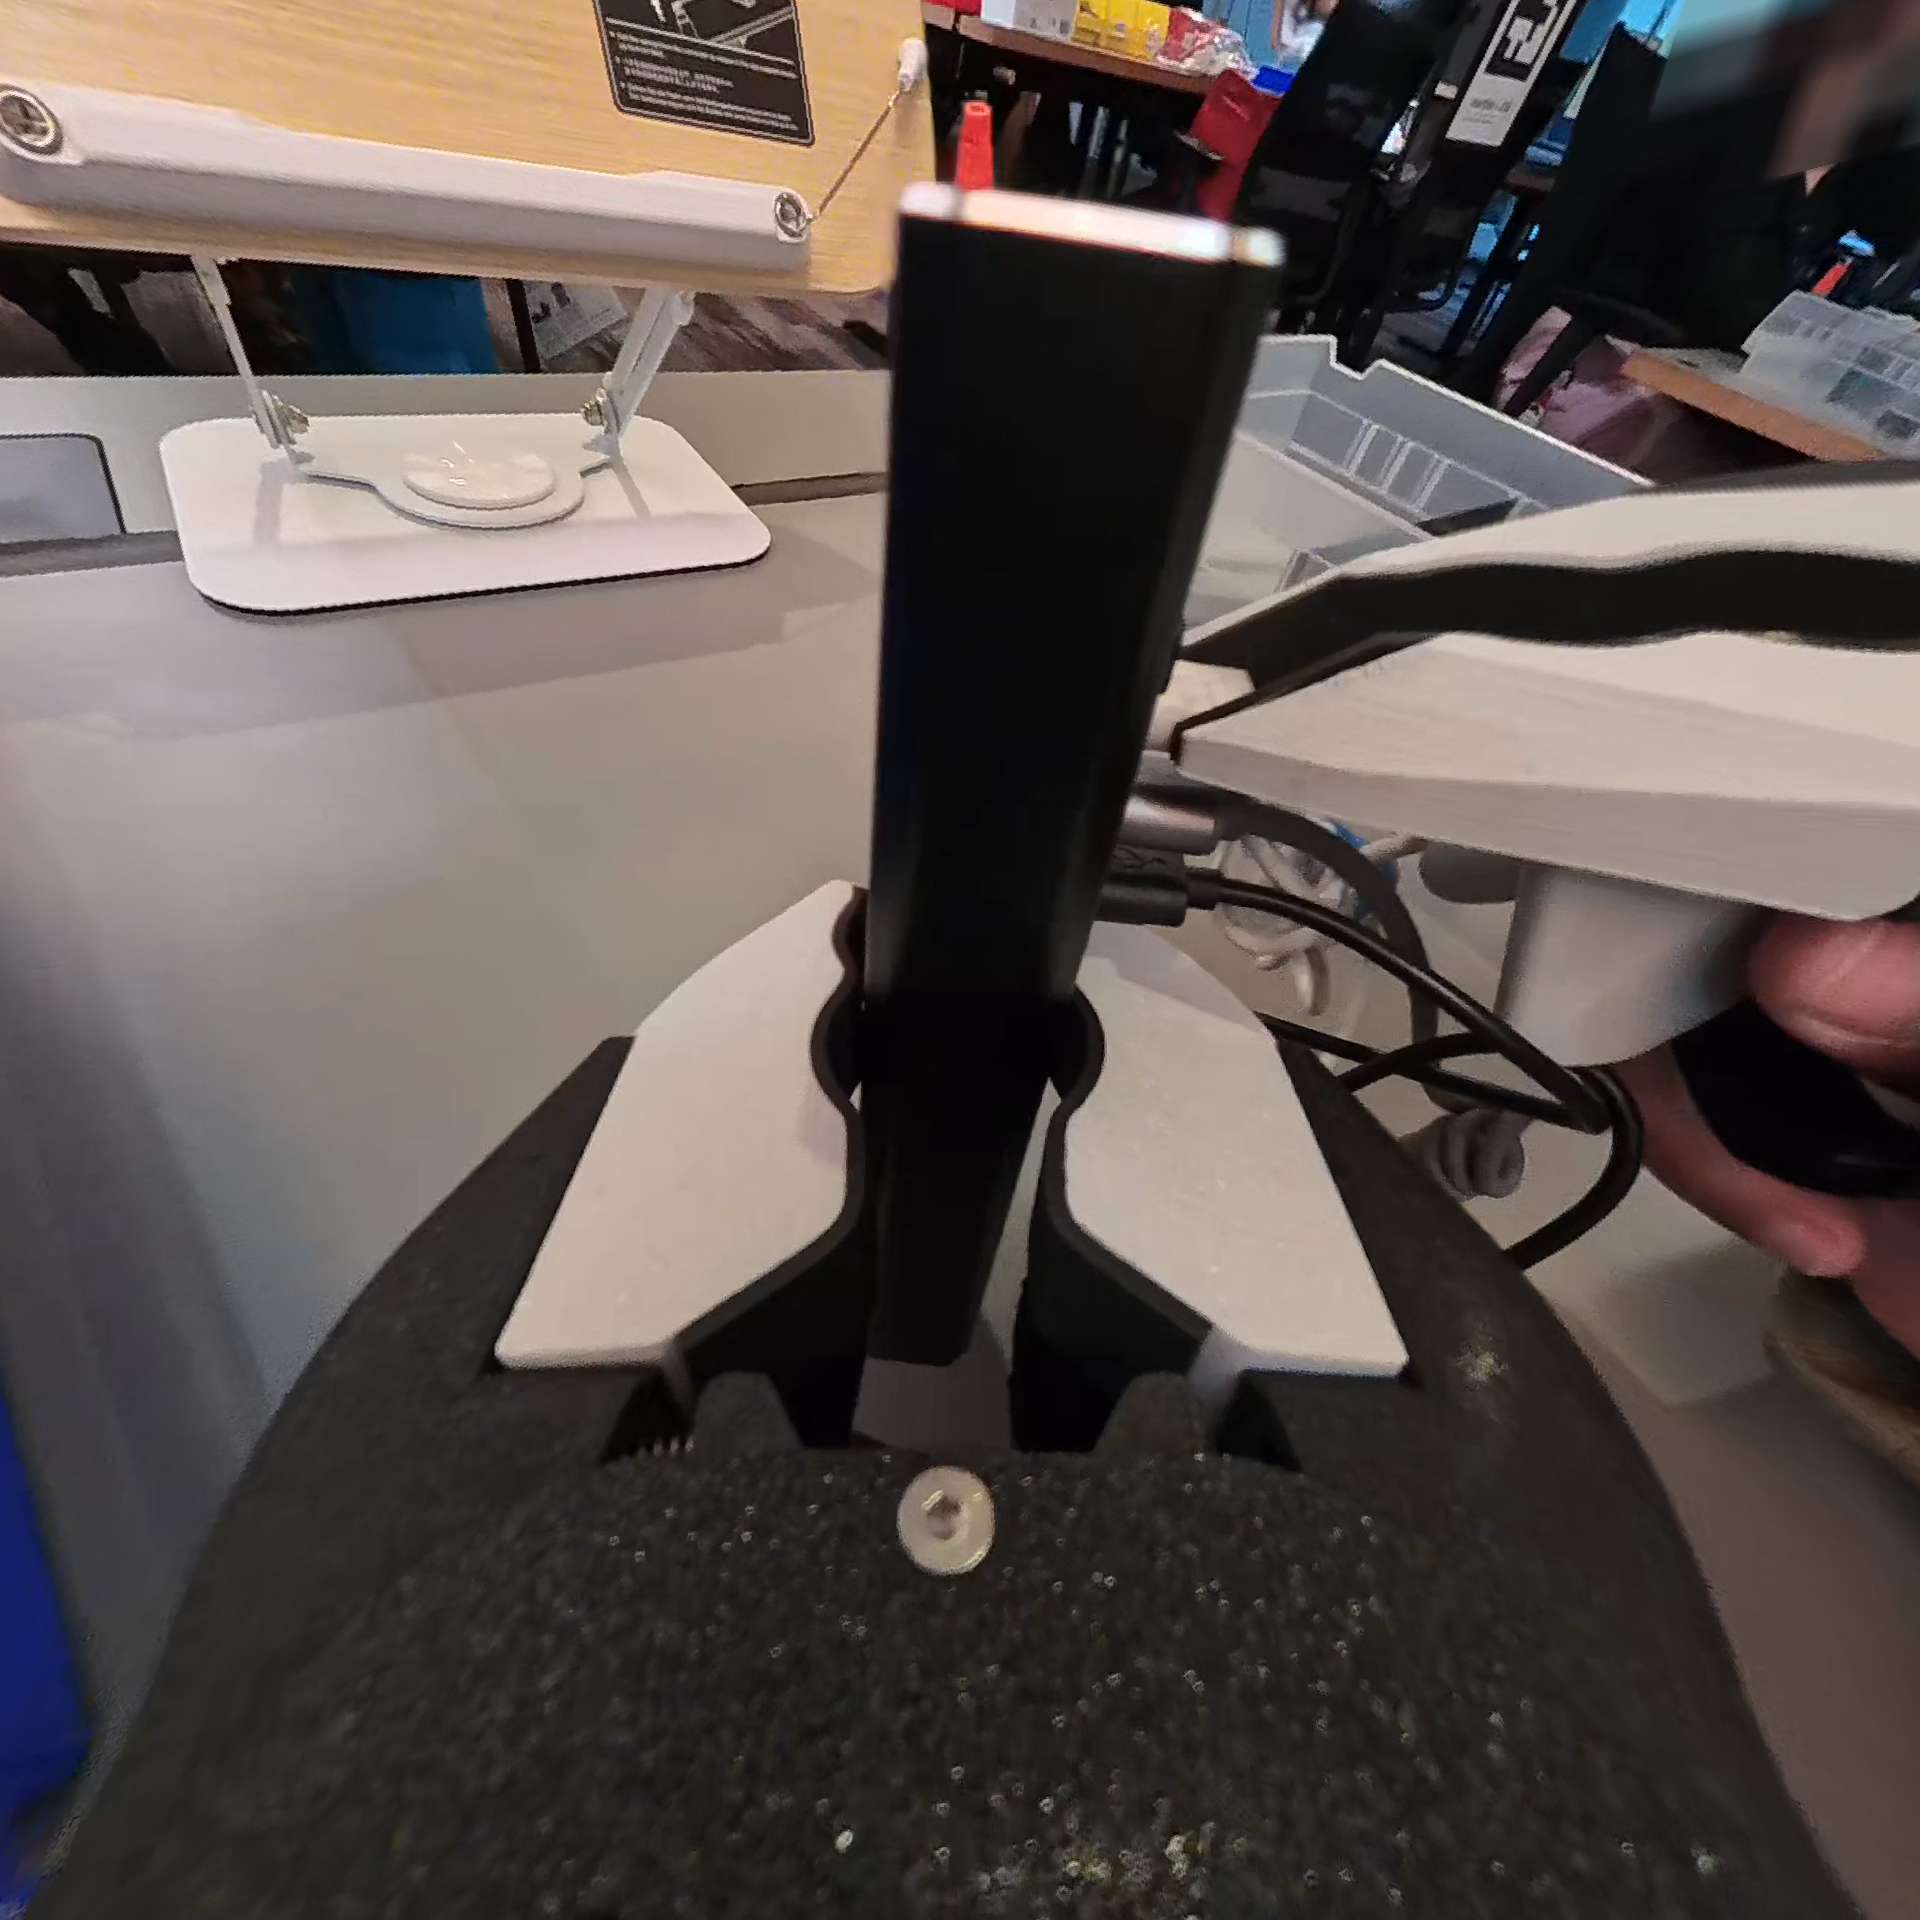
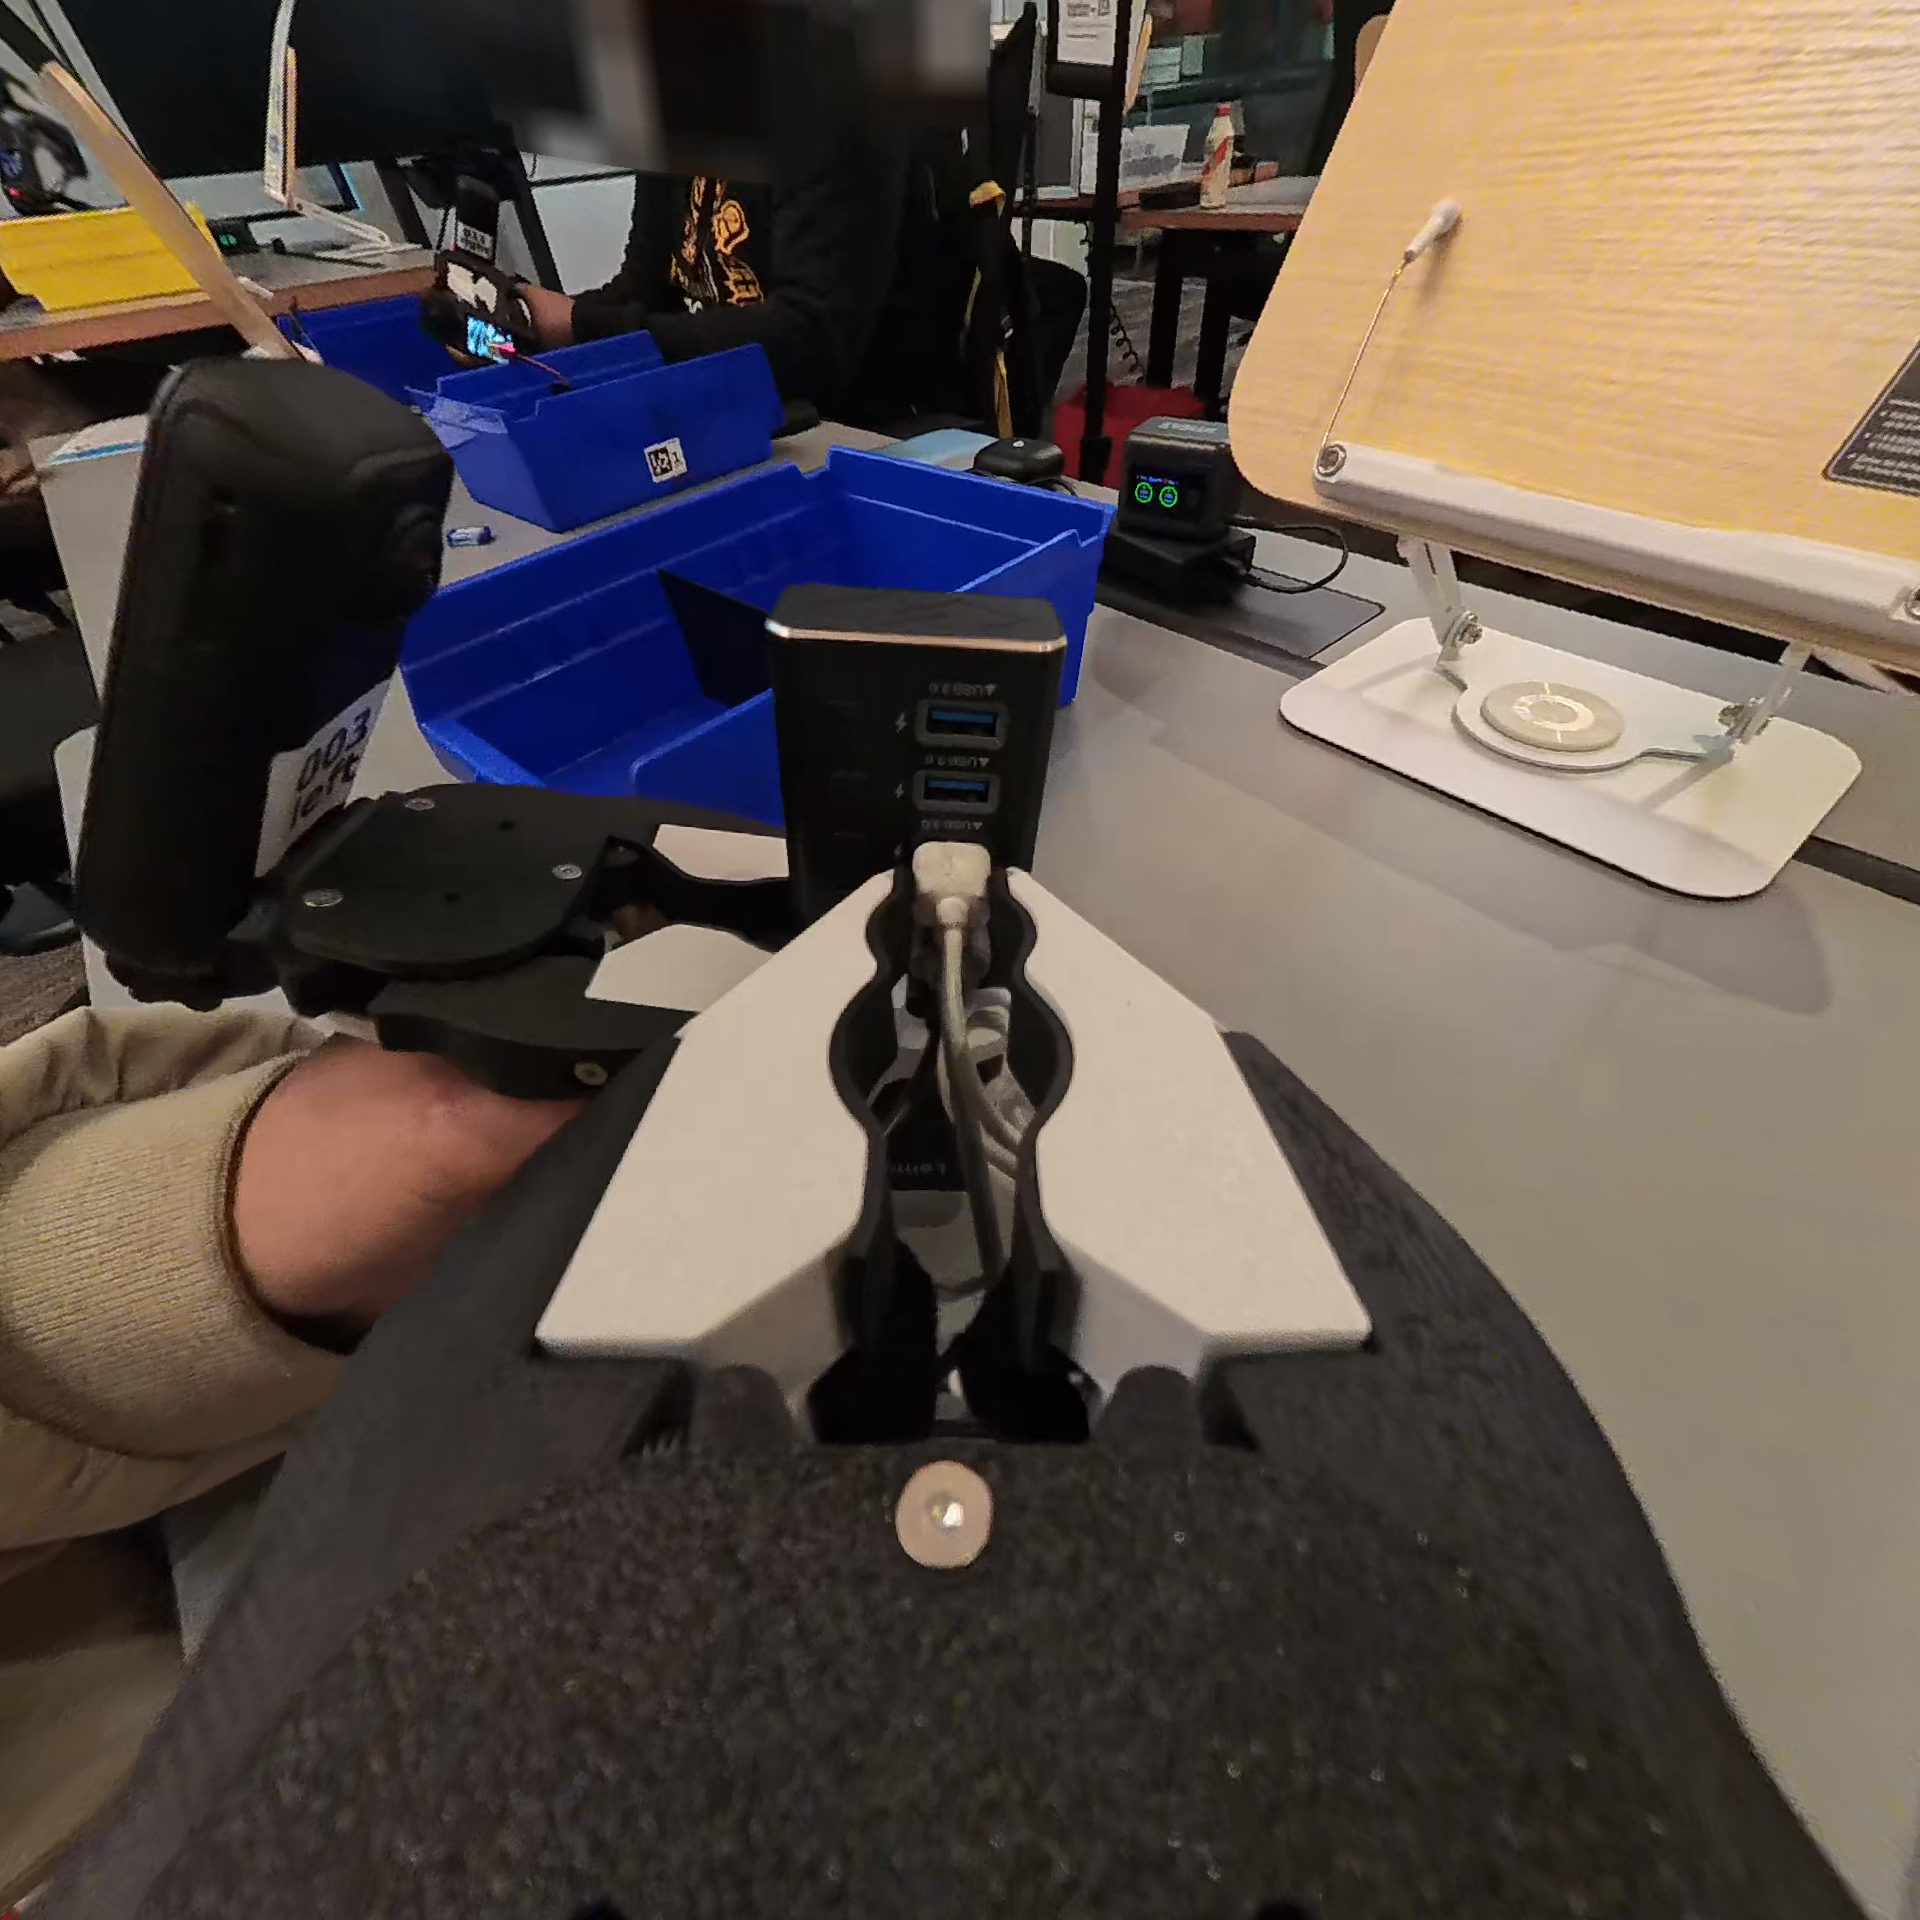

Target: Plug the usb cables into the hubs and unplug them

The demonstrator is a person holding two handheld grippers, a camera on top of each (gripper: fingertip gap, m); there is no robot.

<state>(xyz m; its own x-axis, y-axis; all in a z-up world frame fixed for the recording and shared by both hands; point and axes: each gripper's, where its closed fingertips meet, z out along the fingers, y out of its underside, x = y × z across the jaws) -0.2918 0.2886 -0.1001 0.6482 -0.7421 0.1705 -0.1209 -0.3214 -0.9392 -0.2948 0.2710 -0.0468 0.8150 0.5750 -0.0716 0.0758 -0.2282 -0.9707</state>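
A black USB hub [image 1: 1039, 623] stands upright on the grey table. My left gripper [image 1: 961, 1029] is shut on its lower part. My right gripper [image 1: 1179, 701] comes in from the right and touches the hub's port side. In the right wrist view my right gripper [image 2: 951, 894] is shut on a white USB plug [image 2: 951, 864] seated at the third port of the hub [image 2: 914, 634]. Two blue ports [image 2: 961, 724] above it are empty. A grey plug [image 1: 1169, 826] and a black plug [image 1: 1143, 894] sit in lower ports. Their cables [image 1: 1455, 997] trail right.
A wooden book stand on a white base [image 1: 468, 520] stands behind the hub and also shows in the right wrist view [image 2: 1558, 769]. Blue bins [image 2: 644, 665] lie beyond the hub. A grey tray [image 1: 1351, 447] is at the right. A small black device with a lit screen [image 2: 1174, 499] sits farther back. Tip to tip, the grippers are about 6 cm apart.
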